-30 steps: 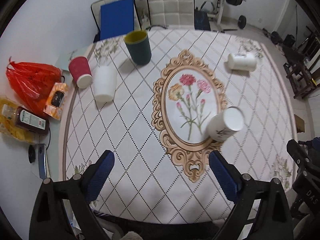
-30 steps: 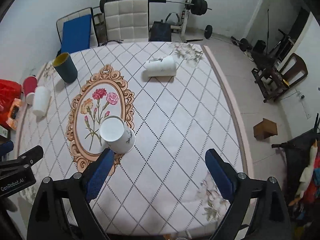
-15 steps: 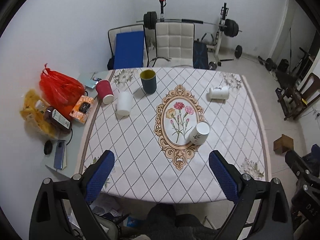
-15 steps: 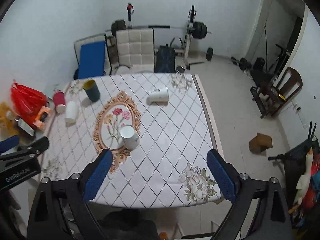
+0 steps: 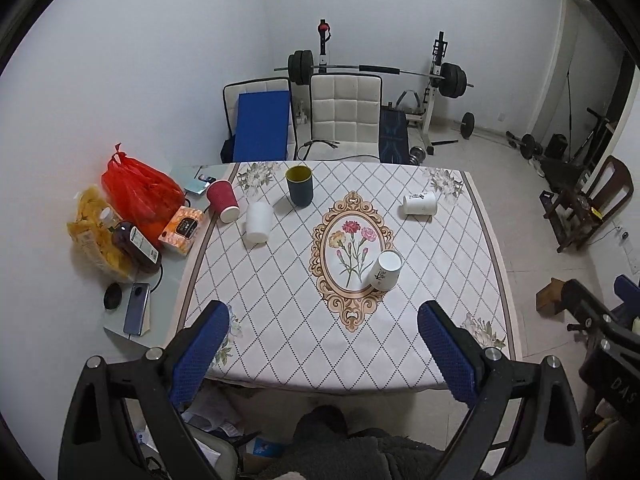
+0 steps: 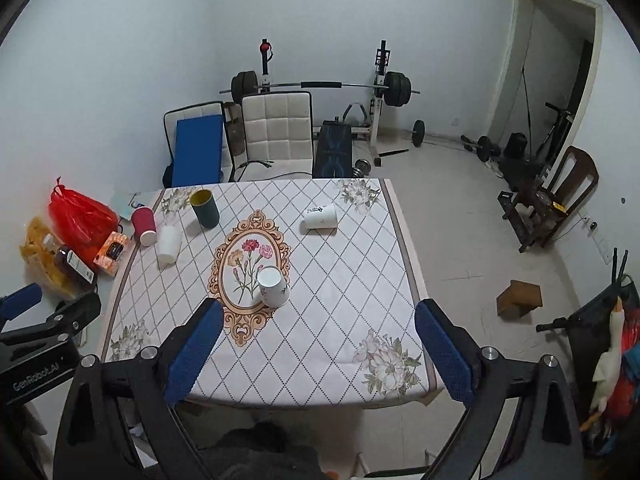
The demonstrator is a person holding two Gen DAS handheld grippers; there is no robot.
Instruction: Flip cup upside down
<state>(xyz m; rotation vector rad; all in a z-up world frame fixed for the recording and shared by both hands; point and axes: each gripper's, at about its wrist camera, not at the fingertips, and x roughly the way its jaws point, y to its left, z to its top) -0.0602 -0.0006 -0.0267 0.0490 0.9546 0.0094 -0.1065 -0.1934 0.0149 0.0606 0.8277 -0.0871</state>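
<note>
A white paper cup (image 5: 385, 270) with a plant print stands upside down on the flower medallion of the tablecloth; it also shows in the right wrist view (image 6: 273, 286). Another white printed cup (image 5: 419, 203) (image 6: 320, 216) lies on its side at the far right. A plain white cup (image 5: 258, 223) (image 6: 168, 245) and a red cup (image 5: 223, 201) (image 6: 145, 225) stand upside down at the far left. A dark green cup (image 5: 300, 185) (image 6: 205, 208) stands upright. My left gripper (image 5: 322, 354) and right gripper (image 6: 318, 350) are open, empty, high above the table's near edge.
The table (image 5: 492, 248) carries a patterned cloth. A red bag (image 5: 138, 190), snacks, a bottle (image 5: 134, 242), an orange box (image 5: 182, 230) and a phone (image 5: 136, 314) lie on its left side. Chairs (image 5: 346, 116) and weights stand behind. A wooden block (image 6: 519, 298) lies on the floor.
Both grippers have pulled back and up, far from the table. The whole table now shows in both views. The cups have not moved.
</note>
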